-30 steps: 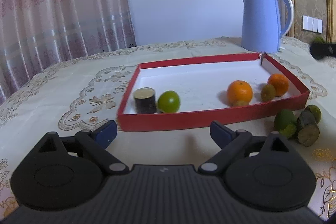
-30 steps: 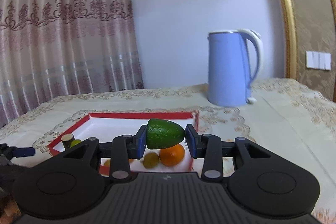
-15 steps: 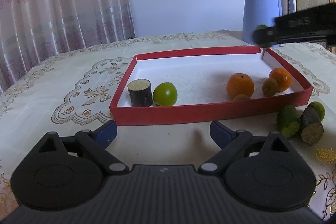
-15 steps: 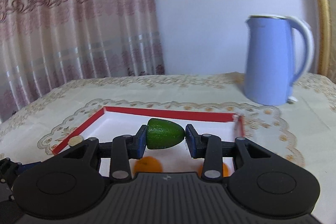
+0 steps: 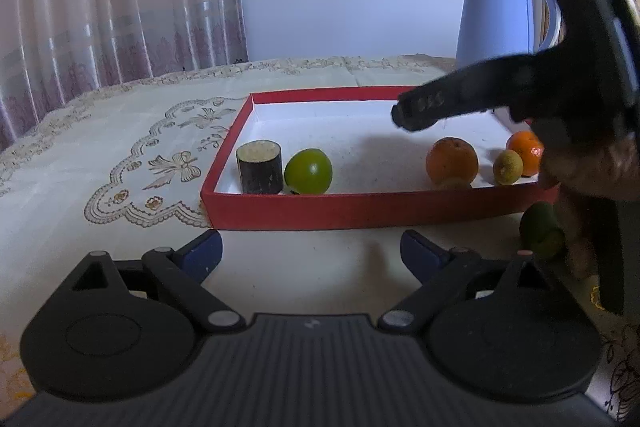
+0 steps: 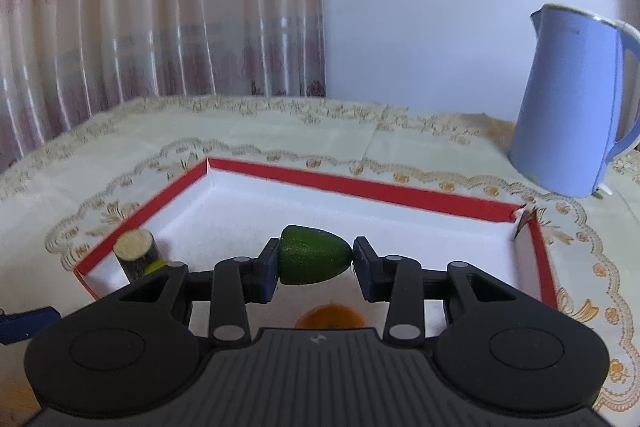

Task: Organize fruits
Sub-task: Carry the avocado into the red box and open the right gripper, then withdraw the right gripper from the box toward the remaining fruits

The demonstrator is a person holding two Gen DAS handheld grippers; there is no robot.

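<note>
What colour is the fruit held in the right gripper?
Dark green fruit, clearest in the right wrist view.

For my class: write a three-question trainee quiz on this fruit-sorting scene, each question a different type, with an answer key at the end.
1. True or false: the right tool is empty.
2. Multiple choice: where does the dark cut stem piece stand? A) on the cloth outside the red tray; B) inside the tray beside the round green fruit; C) next to the blue kettle.
3. Fill in: the left tool has its jaws ____ with nothing between them.

Key:
1. False: it is clamped on the dark green fruit, held above the tray.
2. B
3. open
</note>
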